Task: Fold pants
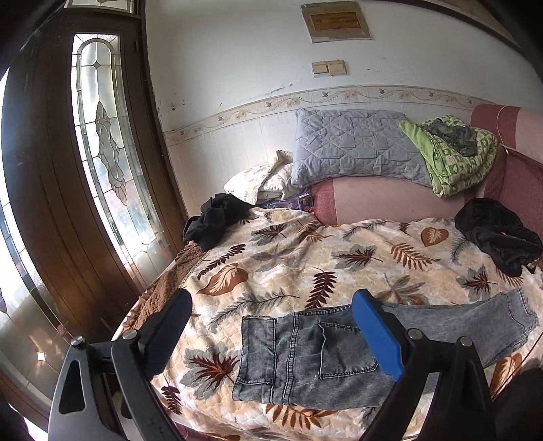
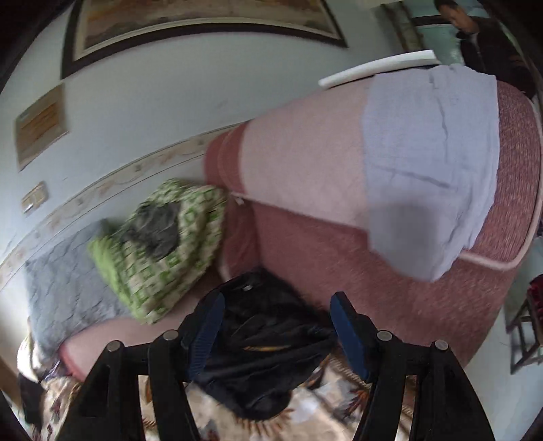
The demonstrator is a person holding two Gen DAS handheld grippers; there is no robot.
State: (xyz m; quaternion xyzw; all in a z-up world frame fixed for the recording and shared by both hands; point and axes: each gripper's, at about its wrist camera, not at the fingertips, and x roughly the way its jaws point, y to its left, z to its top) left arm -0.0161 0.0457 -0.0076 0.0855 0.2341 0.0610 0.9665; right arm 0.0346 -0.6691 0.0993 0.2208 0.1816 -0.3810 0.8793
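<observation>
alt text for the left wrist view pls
Grey-blue acid-washed denim pants lie flat on a leaf-patterned quilted bedspread, seen between the open fingers of the left claw. Two crumpled black garments sit farther back, near a grey quilted pillow.

a white wall (image 1: 244, 68) carries a floral border strip (image 1: 305, 98) and paired light switches (image 1: 328, 68); a dark wooden door (image 1: 51, 169) with a leaded glass panel (image 1: 101, 135) lets in daylight; a pink sofa (image 2: 339, 203) holds a grey quilted pillow (image 1: 353, 146); a framed picture (image 2: 203, 17) hangs above
</observation>
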